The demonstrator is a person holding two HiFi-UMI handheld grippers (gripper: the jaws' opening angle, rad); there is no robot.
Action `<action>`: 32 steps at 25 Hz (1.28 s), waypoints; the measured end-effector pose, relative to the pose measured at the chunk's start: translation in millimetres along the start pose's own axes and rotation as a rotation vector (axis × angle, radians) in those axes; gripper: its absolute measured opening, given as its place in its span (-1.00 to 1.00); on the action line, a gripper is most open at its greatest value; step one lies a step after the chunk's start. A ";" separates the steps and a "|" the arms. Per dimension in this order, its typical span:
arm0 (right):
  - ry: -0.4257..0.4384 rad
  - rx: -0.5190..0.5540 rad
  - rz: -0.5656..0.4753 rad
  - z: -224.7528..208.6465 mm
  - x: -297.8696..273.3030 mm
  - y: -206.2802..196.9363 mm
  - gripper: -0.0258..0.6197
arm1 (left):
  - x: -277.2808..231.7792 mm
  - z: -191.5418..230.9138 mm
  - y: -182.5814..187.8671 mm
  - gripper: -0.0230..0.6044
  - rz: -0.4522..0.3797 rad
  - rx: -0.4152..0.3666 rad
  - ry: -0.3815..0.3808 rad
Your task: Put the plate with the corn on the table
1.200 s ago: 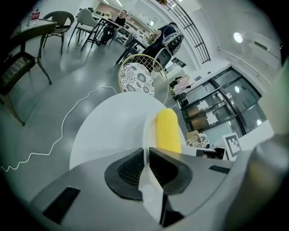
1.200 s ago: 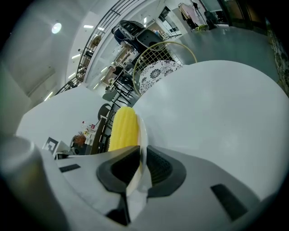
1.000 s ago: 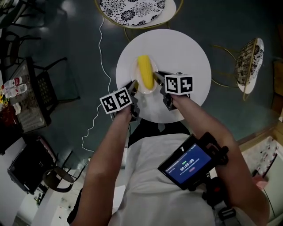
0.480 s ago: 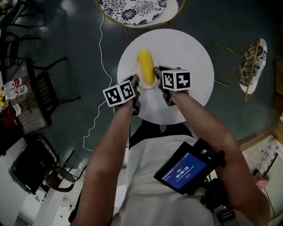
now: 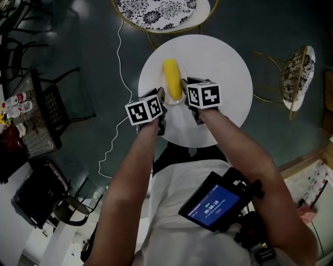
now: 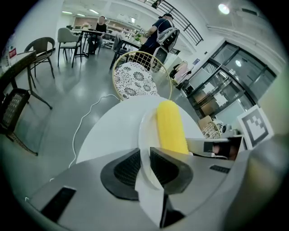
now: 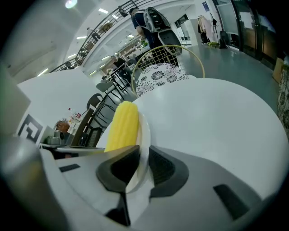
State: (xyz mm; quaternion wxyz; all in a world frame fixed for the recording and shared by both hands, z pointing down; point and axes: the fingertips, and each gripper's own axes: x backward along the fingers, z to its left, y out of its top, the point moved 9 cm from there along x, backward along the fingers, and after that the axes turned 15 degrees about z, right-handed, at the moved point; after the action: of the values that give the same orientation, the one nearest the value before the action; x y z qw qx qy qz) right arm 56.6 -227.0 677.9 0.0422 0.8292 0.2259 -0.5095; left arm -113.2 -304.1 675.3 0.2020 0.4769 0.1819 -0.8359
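Left gripper (image 6: 145,168) is clamped on the left rim of the plate (image 6: 144,131); right gripper (image 7: 142,166) is clamped on the opposite rim. The plate is at the near-left part of the round white table (image 5: 218,67); contact with the top cannot be confirmed. Judged stiff, light, breakable and slick, so rim holds suit it. The corn (image 5: 172,79) lies loose and may roll if tilted. A patterned chair (image 5: 156,10) stands far, a second chair (image 5: 294,72) right; neither obstructs.
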 end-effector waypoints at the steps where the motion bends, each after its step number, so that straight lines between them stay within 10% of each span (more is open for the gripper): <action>1: -0.004 0.012 0.000 -0.1 -0.3 0.1 -0.78 | -0.4 -0.6 0.0 -0.78 -0.002 -0.007 0.006; 32: 0.009 0.034 -0.152 -23.6 73.1 -19.6 -0.90 | 56.7 -26.2 -40.6 -0.90 -0.246 -0.016 0.026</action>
State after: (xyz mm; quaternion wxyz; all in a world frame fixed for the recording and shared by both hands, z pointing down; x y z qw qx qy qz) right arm 95.5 -178.2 629.2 -0.0116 0.8125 0.2795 -0.5114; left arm -141.3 -265.8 617.9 0.0994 0.4603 0.2482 -0.8465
